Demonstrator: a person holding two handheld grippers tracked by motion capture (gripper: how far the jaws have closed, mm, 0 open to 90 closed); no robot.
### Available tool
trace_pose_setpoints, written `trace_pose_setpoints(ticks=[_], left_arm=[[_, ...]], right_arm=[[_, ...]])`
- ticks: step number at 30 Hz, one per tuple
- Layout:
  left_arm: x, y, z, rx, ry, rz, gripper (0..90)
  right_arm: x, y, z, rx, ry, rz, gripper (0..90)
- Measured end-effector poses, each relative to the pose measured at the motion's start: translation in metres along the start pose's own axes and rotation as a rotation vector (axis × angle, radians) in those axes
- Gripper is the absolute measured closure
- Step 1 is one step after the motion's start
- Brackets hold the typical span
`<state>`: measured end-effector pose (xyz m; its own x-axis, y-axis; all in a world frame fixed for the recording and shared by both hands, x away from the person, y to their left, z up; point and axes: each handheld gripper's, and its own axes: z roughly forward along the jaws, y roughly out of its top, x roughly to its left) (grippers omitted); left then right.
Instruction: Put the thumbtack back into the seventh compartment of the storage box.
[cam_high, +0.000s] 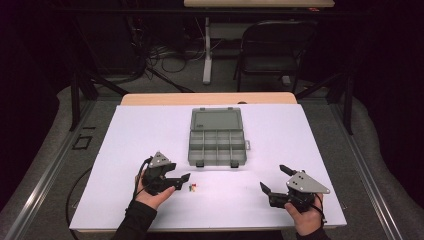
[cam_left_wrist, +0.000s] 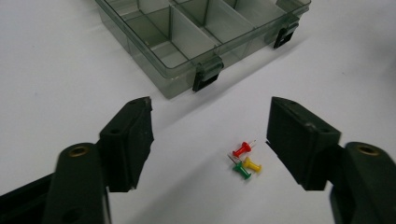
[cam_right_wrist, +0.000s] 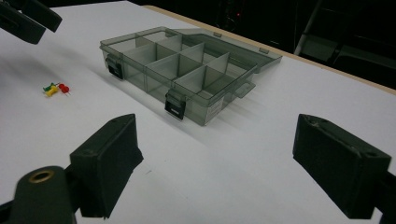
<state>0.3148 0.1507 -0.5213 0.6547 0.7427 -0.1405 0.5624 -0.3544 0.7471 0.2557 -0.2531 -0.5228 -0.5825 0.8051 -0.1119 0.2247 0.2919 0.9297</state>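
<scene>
- Left gripper (cam_left_wrist: 210, 126): jaws apart, nothing held, three pins (cam_left_wrist: 245, 160) on the table (cam_high: 280, 140) between them.
- Pins lie near the box (cam_high: 217, 146).
- Right gripper (cam_right_wrist: 217, 163): jaws wide apart, empty.

Bare white tabletop (cam_high: 150, 130) is lying open on every side of the three small red, green and yellow plastic push pins (cam_left_wrist: 245, 160), giving free approach from left, right and front. Beyond them the smoky grey transparent plastic compartment box (cam_high: 217, 147), lid flung back, is blocking the far side.
</scene>
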Motion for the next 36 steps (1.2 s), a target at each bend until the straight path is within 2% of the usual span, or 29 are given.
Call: trace_pose_setpoints(ticks=[5, 13, 17, 18, 27, 36], left_arm=[[-0.006, -0.005, 0.005, 0.016, 0.017, 0.009, 43.2], [-0.014, -0.011, 0.013, 0.067, 0.048, 0.039, 45.6], [-0.016, -0.015, 0.016, 0.077, 0.054, 0.017, 48.0], [-0.017, -0.016, 0.017, 0.078, 0.050, 0.007, 51.0], [-0.019, -0.018, 0.021, 0.103, 0.050, -0.012, 61.4], [-0.020, -0.019, 0.026, 0.121, 0.045, -0.029, 65.6]], right_arm=[[0.000, 0.000, 0.000, 0.000, 0.001, -0.003, 14.0], [0.000, 0.000, 0.000, 0.001, 0.004, -0.004, 14.0], [0.000, 0.000, 0.001, 0.002, 0.006, -0.004, 14.1], [0.001, 0.000, 0.001, 0.002, 0.006, -0.005, 14.1], [0.000, 0.000, 0.001, 0.003, 0.010, -0.007, 14.2], [0.001, 0.000, 0.001, 0.002, 0.012, -0.008, 14.2]])
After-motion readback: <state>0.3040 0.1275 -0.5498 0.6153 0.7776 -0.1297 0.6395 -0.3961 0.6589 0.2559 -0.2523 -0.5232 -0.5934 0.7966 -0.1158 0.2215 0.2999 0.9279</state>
